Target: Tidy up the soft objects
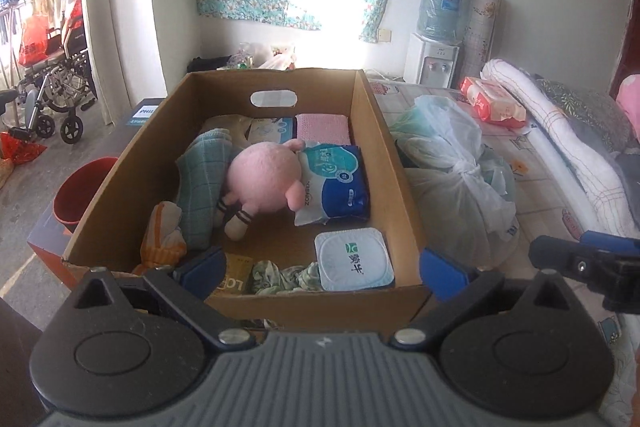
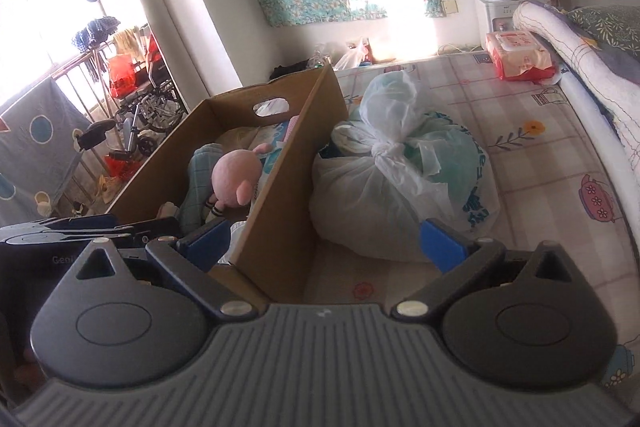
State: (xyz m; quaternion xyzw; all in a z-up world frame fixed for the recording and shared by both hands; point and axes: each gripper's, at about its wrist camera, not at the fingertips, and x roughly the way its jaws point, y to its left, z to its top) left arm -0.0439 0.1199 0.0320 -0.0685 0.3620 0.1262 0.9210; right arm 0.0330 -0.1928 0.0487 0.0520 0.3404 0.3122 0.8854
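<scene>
White yogurt tub (image 1: pixel 353 259) only left-view visible.

Ahead of my left gripper (image 1: pixel 322 265), the brown box (image 1: pixel 400 163) holds a pink plush toy (image 1: pixel 266 179) lying face down, touching a blue tissue pack (image 1: pixel 338 187) and a folded green towel (image 1: pixel 204 187).

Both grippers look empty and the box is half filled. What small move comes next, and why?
Probably ease the right gripper toward the knotted plastic bag. Both it and the left gripper stand open with nothing between the pads, and the bag lies on the mattress outside the cardboard box, directly ahead of it.
</scene>
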